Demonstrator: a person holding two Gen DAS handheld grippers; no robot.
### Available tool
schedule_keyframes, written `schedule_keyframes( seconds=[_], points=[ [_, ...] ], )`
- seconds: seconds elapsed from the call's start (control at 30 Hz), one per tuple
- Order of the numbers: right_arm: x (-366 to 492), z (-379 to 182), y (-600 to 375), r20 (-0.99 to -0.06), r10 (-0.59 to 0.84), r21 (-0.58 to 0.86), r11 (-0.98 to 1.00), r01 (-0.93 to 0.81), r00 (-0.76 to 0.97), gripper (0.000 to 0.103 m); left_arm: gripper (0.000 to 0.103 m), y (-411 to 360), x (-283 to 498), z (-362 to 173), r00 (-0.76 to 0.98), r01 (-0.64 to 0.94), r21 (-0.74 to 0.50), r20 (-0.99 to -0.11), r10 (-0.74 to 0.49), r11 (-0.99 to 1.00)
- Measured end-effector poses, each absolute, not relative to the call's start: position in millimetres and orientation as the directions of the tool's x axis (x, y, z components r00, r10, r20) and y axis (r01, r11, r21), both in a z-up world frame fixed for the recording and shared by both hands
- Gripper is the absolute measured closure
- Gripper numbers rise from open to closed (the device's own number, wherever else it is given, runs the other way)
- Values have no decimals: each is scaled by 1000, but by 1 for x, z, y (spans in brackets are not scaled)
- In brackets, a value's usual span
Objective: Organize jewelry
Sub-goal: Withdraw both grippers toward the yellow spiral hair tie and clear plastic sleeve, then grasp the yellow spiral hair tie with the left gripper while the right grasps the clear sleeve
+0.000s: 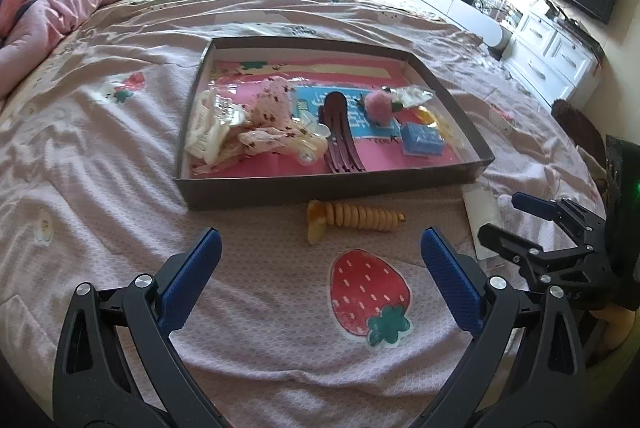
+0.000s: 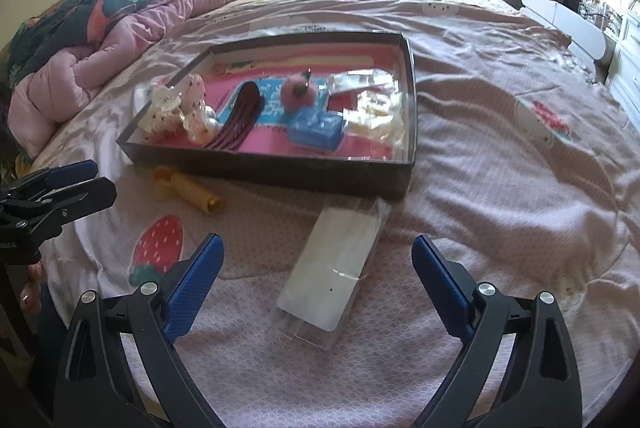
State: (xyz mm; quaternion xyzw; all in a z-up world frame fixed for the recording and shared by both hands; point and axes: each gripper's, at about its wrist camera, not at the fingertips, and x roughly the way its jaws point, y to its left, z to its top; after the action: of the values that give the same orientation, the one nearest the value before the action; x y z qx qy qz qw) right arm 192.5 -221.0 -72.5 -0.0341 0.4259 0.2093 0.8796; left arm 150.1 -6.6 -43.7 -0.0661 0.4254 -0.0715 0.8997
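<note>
Dark tray [image 1: 332, 188] w/ hair clips [image 1: 344, 132], blue box [image 1: 422, 140].

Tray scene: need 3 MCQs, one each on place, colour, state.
1. Where is the yellow spiral tie?
A. in the tray
B. on the bed in front of the tray
C. in a gripper

2. What colour is the small box in the tray?
A. blue
B. green
C. black

3. How is the left hand-held gripper?
A. shut on the tie
B. shut, empty
C. open, empty

Answers: B, the tie lies outside the tray's near wall; A, the box is blue; C, the fingers are spread with only sheet between.
</note>
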Motion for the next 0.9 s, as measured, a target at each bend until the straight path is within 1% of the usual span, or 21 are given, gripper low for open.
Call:
schedule_keyframes(
  seconds=[0.2, 0.33, 0.37, 0.4, 0.43, 0.47, 0.5, 0.53, 0.57, 0.67, 0.9],
  points=[
    [195, -85, -222, -779, 335, 127, 912, -390, 530, 18, 12, -18, 161, -55, 604, 88, -157, -777, -178, 984],
    [197, -94, -223, -800, 298, 96, 920, -379, 521, 25, 12, -23, 170, -64, 584, 89, -151, -793, -175, 984],
    [196, -96, -223, -801, 293, 89, 921, -380, 523, 28, 12, -25, 172, -67, 579, 90, -144, -797, -169, 986],
    [196, -97, -223, -801, 282, 75, 922, -379, 527, 35, 12, -26, 173, -68, 576, 91, -141, -800, -168, 986],
    [196, -98, -224, -802, 273, 62, 923, -379, 531, 38, 12, -27, 175, -70, 572, 92, -139, -803, -167, 986],
    [196, -99, -226, -801, 273, 62, 923, -380, 533, 43, 12, -28, 177, -73, 568, 91, -138, -806, -165, 986],
    [196, -99, -229, -799, 277, 67, 923, -378, 534, 51, 12, -30, 178, -75, 563, 92, -136, -810, -164, 986],
    [197, -98, -232, -797, 280, 72, 924, -375, 536, 56, 12, -31, 180, -77, 559, 90, -133, -813, -160, 987],
    [198, -97, -235, -796, 284, 78, 924, -374, 535, 65, 12, -32, 182, -79, 556, 89, -130, -816, -158, 987],
    [199, -94, -244, -791, 316, 110, 916, -385, 525, 66, 12, -36, 186, -85, 543, 85, -125, -826, -151, 989],
    [193, -87, -250, -778, 349, 132, 904, -406, 522, 66, 13, -40, 194, -89, 540, 73, -124, -829, -144, 990]
  ],
)
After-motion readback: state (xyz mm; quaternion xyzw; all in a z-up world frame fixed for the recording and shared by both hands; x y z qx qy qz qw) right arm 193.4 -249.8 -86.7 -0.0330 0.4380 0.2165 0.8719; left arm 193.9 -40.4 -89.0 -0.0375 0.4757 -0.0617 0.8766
